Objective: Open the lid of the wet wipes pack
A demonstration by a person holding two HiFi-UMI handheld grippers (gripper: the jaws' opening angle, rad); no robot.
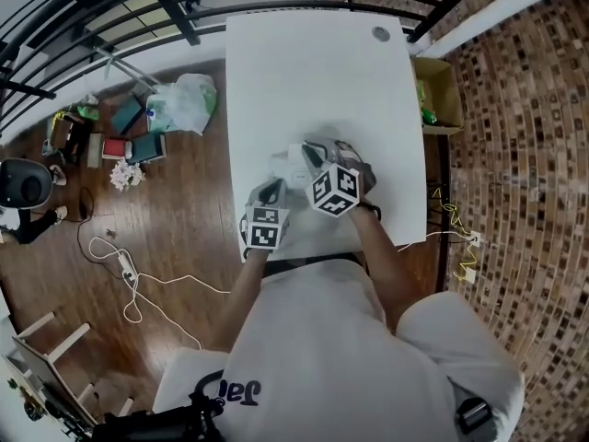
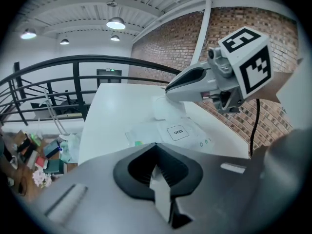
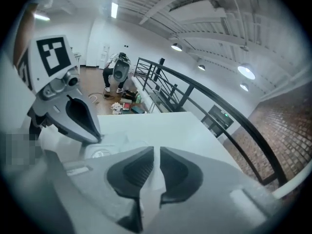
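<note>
The wet wipes pack point(image 1: 287, 164) lies on the white table point(image 1: 313, 72) in front of me; in the left gripper view it shows a flat "OPEN" tab point(image 2: 176, 131). My left gripper point(image 2: 156, 145) is shut on the pack's near edge, which is hidden behind its jaws. My right gripper point(image 1: 317, 150) hovers over the pack's far end. Its jaws stand a narrow slit apart with a thin white sheet between them. In the left gripper view a pale flap point(image 2: 163, 107) rises from the pack to the right gripper's tip point(image 2: 168, 89).
The table runs on beyond the pack, with a round grommet point(image 1: 381, 33) at its far right corner. Bags and books point(image 1: 175, 109) and a cable point(image 1: 129, 270) lie on the wooden floor to the left. A black railing point(image 2: 73, 65) lies behind.
</note>
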